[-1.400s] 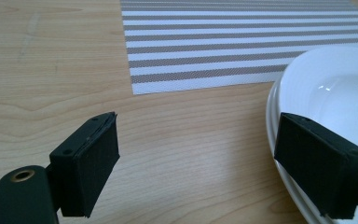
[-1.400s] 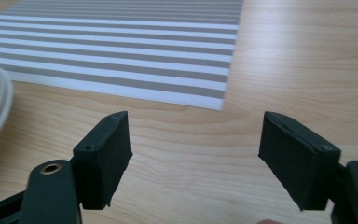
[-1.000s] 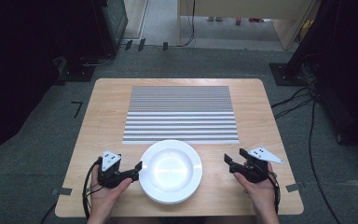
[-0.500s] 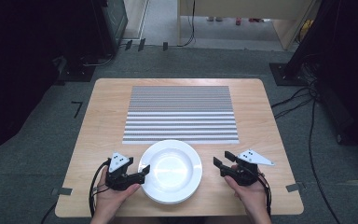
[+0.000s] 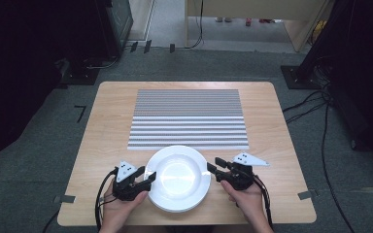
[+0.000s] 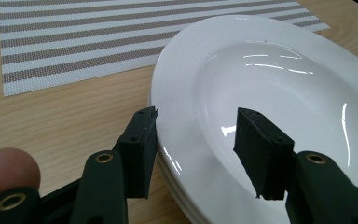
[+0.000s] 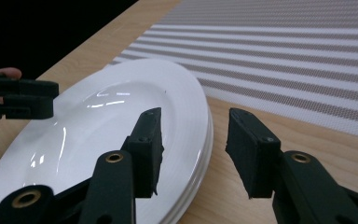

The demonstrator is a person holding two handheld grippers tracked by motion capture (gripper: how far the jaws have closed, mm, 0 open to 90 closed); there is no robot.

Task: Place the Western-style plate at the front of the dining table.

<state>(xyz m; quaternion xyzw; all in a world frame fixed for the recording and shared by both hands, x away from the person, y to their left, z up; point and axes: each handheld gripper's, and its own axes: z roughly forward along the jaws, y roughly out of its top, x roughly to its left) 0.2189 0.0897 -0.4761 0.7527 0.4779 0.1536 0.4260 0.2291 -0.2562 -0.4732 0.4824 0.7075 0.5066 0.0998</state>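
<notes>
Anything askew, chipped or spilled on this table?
Nothing stands out. The plates, a stack as the rims in the left gripper view show, sit flat and clean just off the placemat, which lies square. Both tools, left and right, are open at opposite rims.

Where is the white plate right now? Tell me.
In the high view, the white plate sits at the table's near edge, just below the striped placemat, between the left tongs and right tongs.

Table: light wood top [image 5: 107, 126], rounded corners, tape tabs [image 5: 64, 198] at its near edge
Mat: striped grey-and-white placemat [image 5: 188, 118] across the far half
Floor: grey carpet [image 5: 39, 160], black cables [image 5: 328, 131] trailing at right (one more runs along the far wall)
Surroundings: dark stands [image 5: 102, 34] left and right
Light: even, overhead
</notes>
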